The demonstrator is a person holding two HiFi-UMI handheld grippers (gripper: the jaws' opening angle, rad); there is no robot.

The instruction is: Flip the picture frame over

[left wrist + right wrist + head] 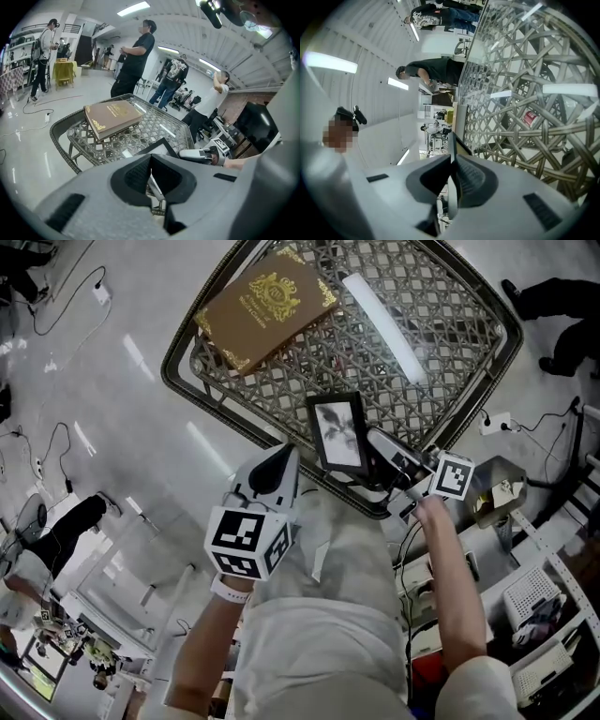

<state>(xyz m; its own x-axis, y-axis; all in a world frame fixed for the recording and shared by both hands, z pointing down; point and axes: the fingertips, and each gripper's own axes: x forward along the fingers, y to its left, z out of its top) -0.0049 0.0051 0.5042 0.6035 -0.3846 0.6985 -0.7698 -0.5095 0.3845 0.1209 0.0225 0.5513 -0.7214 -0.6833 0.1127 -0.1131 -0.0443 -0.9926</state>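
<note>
The left hand-held gripper [287, 459] points forward. Its jaws are pressed together with nothing between them. The bare left arm [208, 652] reaches straight ahead. The right hand-held gripper [373, 450] points in toward the left. Its jaws squeeze the edge of the picture frame [337, 432]. The right arm [457, 582] reaches forward too.

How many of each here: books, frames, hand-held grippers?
Book: 1
Frame: 1
Hand-held gripper: 2 (left hand-held gripper, right hand-held gripper)
Total: 4
</note>
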